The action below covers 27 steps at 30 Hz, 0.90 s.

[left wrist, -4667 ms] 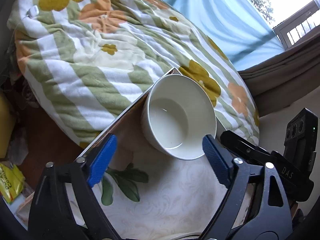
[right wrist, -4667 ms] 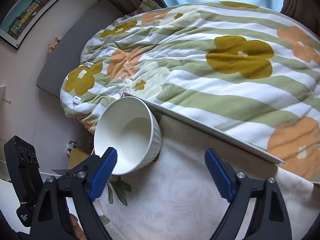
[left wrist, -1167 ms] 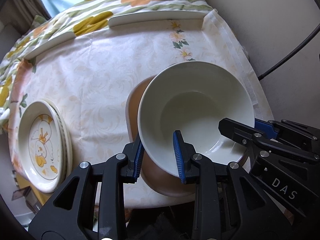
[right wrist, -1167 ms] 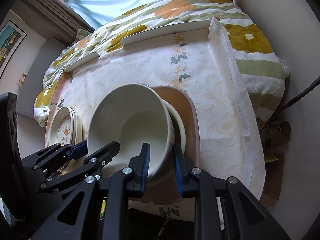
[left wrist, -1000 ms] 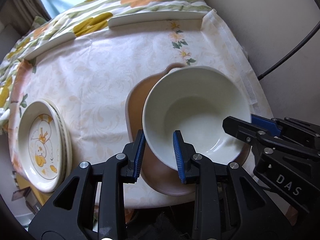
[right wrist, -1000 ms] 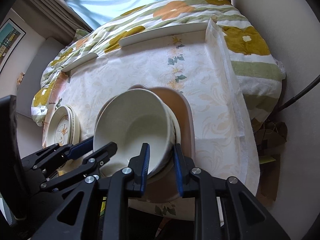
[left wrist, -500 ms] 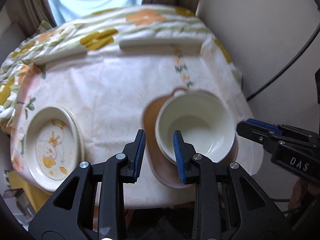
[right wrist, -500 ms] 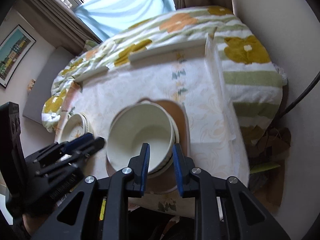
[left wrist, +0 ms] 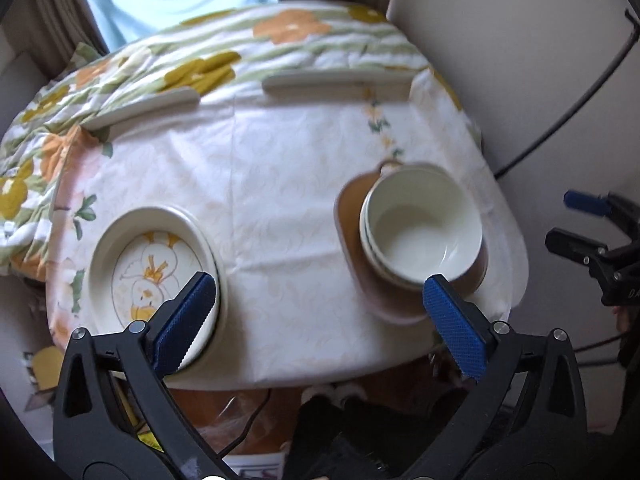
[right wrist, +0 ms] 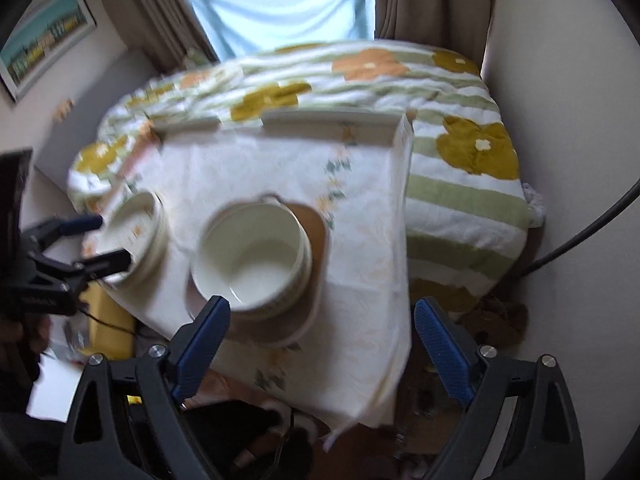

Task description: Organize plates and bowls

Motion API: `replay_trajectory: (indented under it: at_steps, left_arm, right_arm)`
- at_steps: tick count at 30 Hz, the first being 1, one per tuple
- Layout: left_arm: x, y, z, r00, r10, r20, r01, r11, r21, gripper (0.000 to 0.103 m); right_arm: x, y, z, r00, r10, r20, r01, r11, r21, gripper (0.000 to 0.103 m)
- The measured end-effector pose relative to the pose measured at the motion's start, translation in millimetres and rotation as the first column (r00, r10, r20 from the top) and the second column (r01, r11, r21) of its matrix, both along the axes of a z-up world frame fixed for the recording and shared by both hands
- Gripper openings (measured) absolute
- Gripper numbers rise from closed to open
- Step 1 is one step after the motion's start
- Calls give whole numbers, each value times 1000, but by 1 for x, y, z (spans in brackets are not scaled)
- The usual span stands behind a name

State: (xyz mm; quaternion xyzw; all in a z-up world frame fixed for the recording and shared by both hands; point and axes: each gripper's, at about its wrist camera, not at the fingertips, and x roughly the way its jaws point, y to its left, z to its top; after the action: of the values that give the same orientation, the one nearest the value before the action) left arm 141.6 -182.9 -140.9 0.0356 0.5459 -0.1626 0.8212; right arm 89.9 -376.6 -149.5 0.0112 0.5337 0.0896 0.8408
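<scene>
A white bowl (left wrist: 420,232) (right wrist: 252,256) sits nested in another bowl on a brown plate (left wrist: 352,248) (right wrist: 316,232) near the table's right edge. At the left of the table rests a stack of cream plates (left wrist: 152,264) (right wrist: 136,224) with a duck picture. My left gripper (left wrist: 320,320) hovers above the front of the table, its jaws opening with nothing between them. My right gripper (right wrist: 322,336) hangs above the bowl stack's near side, its jaws also opening and holding nothing. Each gripper shows at the edge of the other's view, apart from the dishes.
The small table (left wrist: 280,200) wears a white flowered cloth (right wrist: 368,260). Behind it lies a quilt (right wrist: 460,168) with green stripes and big flowers, then curtains and a window. A dark cable (left wrist: 560,120) runs down the wall at the right. Floor clutter lies under the front edge.
Both grippers let go of the white bowl, which now rests in the stack on the brown plate. They drew up and back from the table, and their jaws went from narrow to wide.
</scene>
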Motion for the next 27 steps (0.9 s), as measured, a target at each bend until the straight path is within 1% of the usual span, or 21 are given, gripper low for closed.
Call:
replay_trajectory:
  at_steps: [2,5,9,10,11,12,13,14,17,18,19,21,22,23,24,25,27]
  left_arm:
    - [-1,-2,-10,999,-34,-38,34,999,3,103]
    - [0,-13,-29,992,-75,-100,80,996,43,103]
    - [4,-22,-51,984,-92,-151,99,994,40,103]
    - [5,-24,-56,982,-92,-163,100,994,43,103]
    - [7,-25,-62,980,-92,-179,102,994,47,102]
    - [10,-26,-66,978,-92,-189,103,993,49,101]
    - [12,-26,-70,975,-93,-201,104,993,48,100]
    - [16,-27,-76,971,-95,-220,107,993,44,95]
    - [23,-30,-89,958,-109,-267,122,992,33,79]
    - [24,-32,-92,955,-114,-275,126,992,27,77]
    - [25,-34,-95,951,-117,-285,129,991,22,75]
    - [28,-40,-103,943,-127,-307,135,991,6,63]
    - [29,-43,-107,939,-133,-317,141,990,1,60]
    - [30,-48,-110,936,-140,-324,147,989,-4,53]
    - [30,-51,-113,932,-147,-330,153,988,-10,47]
    - [31,-55,-117,930,-154,-335,159,987,-14,44]
    - [30,-62,-122,929,-161,-334,166,986,-16,36]
  right_arm:
    - [1,5,-10,999,10,-45,-13,998,-60,92]
    - [6,11,-32,990,52,-134,-60,997,-56,92]
    - [16,16,-55,977,76,-201,-94,992,-84,91]
    - [18,16,-59,974,80,-213,-99,992,-80,89]
    - [22,16,-63,969,87,-230,-108,991,-78,82]
    - [24,17,-67,966,95,-239,-117,990,-79,78]
    - [27,19,-70,963,105,-249,-129,988,-81,71]
    - [30,22,-74,959,113,-260,-139,987,-84,67]
    - [35,32,-86,944,149,-295,-186,977,-101,62]
    - [37,35,-89,939,159,-305,-200,974,-106,60]
    - [39,37,-93,934,170,-313,-210,972,-100,57]
    - [44,39,-103,925,184,-333,-222,972,-78,50]
    - [46,40,-107,921,188,-340,-224,972,-71,46]
    - [49,40,-111,918,194,-346,-228,972,-60,41]
    - [51,41,-115,914,203,-351,-232,972,-44,39]
    - [52,41,-119,912,209,-353,-235,972,-31,35]
    - [53,41,-125,911,218,-350,-236,972,-8,32]
